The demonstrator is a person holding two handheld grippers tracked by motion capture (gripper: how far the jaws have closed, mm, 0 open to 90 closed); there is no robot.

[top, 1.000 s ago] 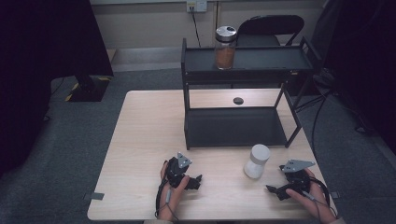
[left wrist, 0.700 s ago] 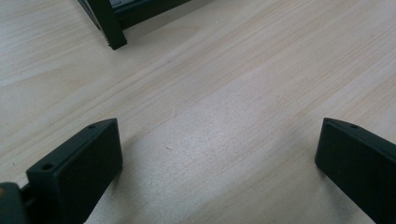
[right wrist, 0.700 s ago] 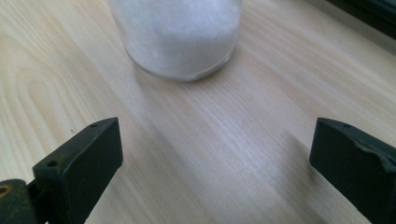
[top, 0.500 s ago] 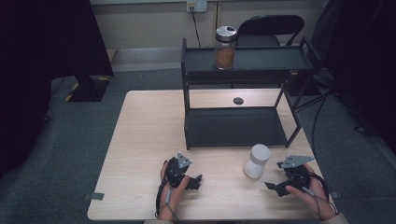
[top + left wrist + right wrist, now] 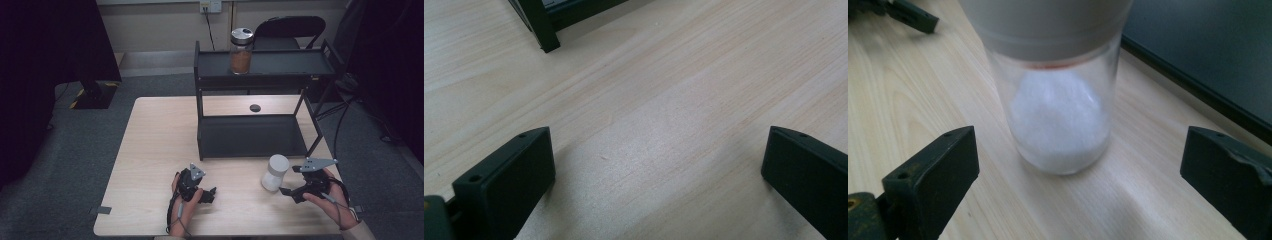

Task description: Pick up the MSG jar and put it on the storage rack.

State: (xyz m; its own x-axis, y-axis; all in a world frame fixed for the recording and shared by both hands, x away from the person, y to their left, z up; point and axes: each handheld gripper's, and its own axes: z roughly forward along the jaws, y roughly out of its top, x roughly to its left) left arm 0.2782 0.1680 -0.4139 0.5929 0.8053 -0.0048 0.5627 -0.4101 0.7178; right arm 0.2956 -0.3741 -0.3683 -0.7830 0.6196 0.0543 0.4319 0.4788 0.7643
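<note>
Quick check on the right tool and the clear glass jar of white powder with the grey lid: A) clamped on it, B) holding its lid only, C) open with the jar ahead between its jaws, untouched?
C: the right tool is open, and the clear glass jar of white powder stands on the table ahead, clear of both jaws.

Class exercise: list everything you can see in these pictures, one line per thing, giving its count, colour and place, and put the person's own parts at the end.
Jar of white powder: one, clear glass with a pale lid, on the table in front of the right gripper.
Jar of brown powder: one, clear glass with a silver lid, on the rack's top shelf.
Rack: one, black, two shelves, at the table's far side.
Small round disc: one, black, on the table behind the rack.
Table: one, light wood.
Chair: one, black, behind the rack.
Wall socket: one, white, far wall.
Left gripper: one, black, jaws open, near table edge.
Right gripper: one, black, jaws open toward the white-powder jar.
</note>
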